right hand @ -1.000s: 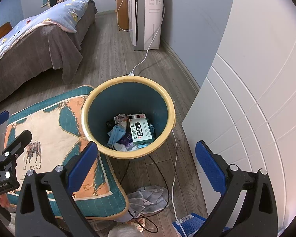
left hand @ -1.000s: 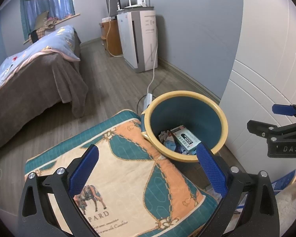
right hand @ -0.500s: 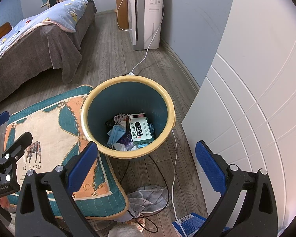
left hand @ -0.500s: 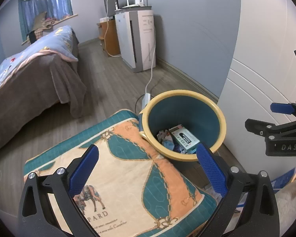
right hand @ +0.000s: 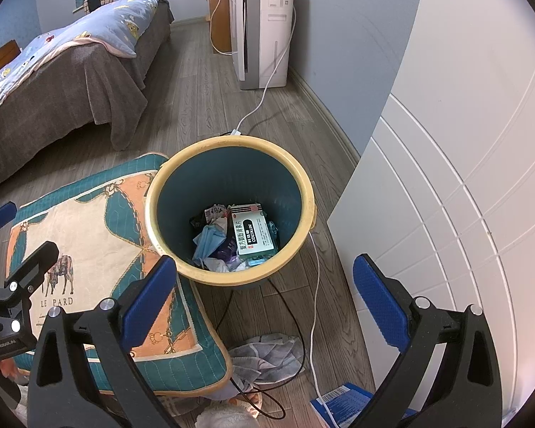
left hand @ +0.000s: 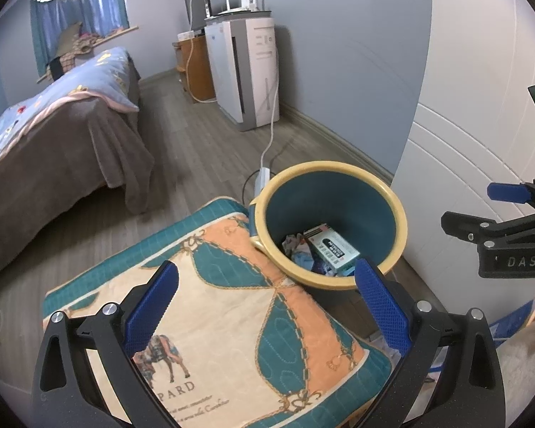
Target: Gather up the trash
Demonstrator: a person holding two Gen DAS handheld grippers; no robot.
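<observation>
A teal bin with a yellow rim (right hand: 305,192) (left hand: 399,214) stands on the wood floor beside a white door. Inside lie a white and green medicine box (right hand: 251,232) (left hand: 330,246), blue crumpled trash (right hand: 208,242) and other scraps. My right gripper (right hand: 265,292) is open and empty, held above the bin's near rim. My left gripper (left hand: 267,299) is open and empty over a patterned cushion (left hand: 232,321), left of the bin. A blue box (right hand: 342,404) lies on the floor near the door.
The cushion (right hand: 89,249) touches the bin's left side. A grey cloth (right hand: 267,356) and black and white cables (right hand: 315,285) lie on the floor in front of the bin. A bed (right hand: 53,82) stands to the left, a white appliance (right hand: 264,25) at the back wall.
The left wrist view has drawn back and up slightly from the bin. The right gripper has hardly moved. Both grippers stay open.
</observation>
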